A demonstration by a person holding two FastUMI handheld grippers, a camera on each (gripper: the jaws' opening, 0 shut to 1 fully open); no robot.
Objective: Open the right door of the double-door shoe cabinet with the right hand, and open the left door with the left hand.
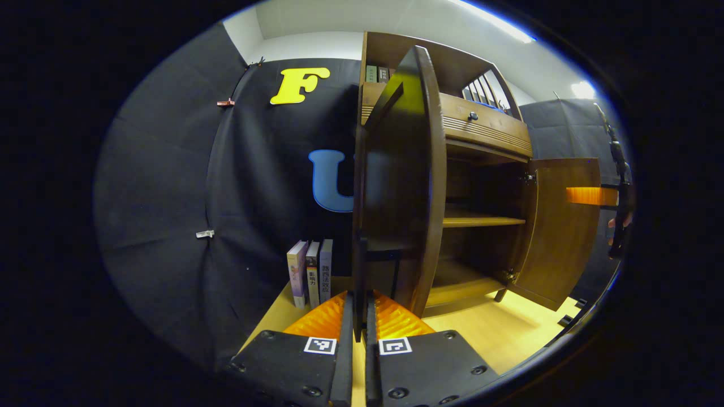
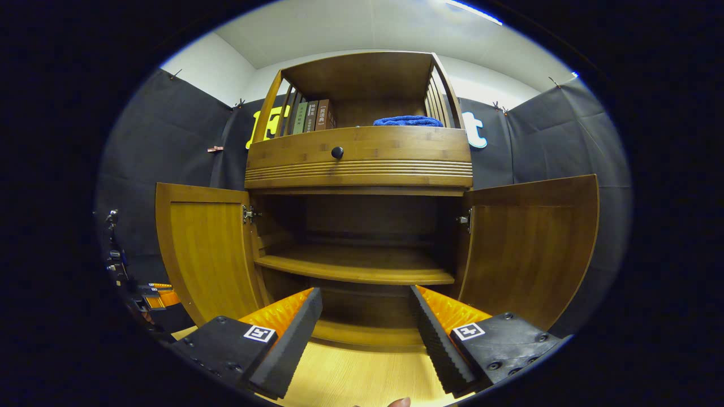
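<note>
At the cabinet front: both doors of the shoe cabinet [image 2: 362,164] are standing swung out, shelves showing between them
Left door [image 1: 401,186]: it is sitting edge-on to the left gripper [image 1: 358,316], whose fingers are closing together on its lower edge, both pads seeming to press the wood
Right door [image 2: 531,249]: it is hanging wide open, free of any grip
Right gripper [image 2: 366,328]: it is hovering in front of the lower shelf with fingers spread apart, touching nothing
Risk, left door: pulling further is likely straining the hinge [image 2: 247,213], since the door is looking near its limit
Risk, release: drawing back without parting the fingers is likely dragging the door or slipping off it
Risk, books [image 1: 310,272]: these are standing just beside the left door, so a wider swing could be knocking them
</note>
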